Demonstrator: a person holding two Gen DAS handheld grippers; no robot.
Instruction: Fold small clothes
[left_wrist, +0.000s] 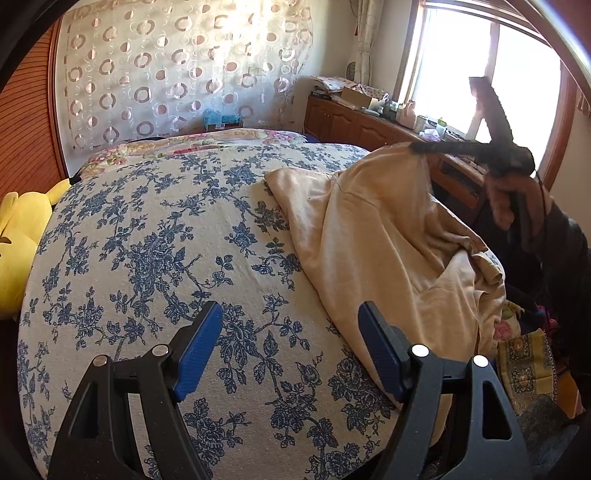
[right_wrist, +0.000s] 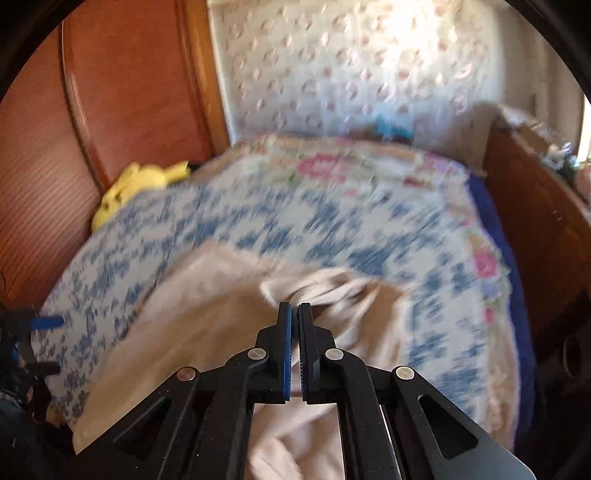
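A beige garment (left_wrist: 388, 229) lies crumpled on the right side of the bed, with one corner pulled up into the air. My right gripper (left_wrist: 415, 147) is shut on that raised corner, and a hand (left_wrist: 502, 195) holds it from the right. In the blurred right wrist view the right gripper (right_wrist: 294, 306) has its blue pads together with bunched garment (right_wrist: 207, 295) fabric at the tips. My left gripper (left_wrist: 290, 308) stands open low over the bedspread, nothing between its pads; the garment's near edge lies just by its right finger (left_wrist: 380, 339).
The blue floral bedspread (left_wrist: 147, 240) covers the bed. A yellow plush toy (left_wrist: 18, 236) lies at the left edge by the wooden headboard (left_wrist: 26, 140). A cluttered wooden cabinet (left_wrist: 351, 122) runs under the bright window at the back right. Patterned cloths (left_wrist: 524, 369) sit beside the bed.
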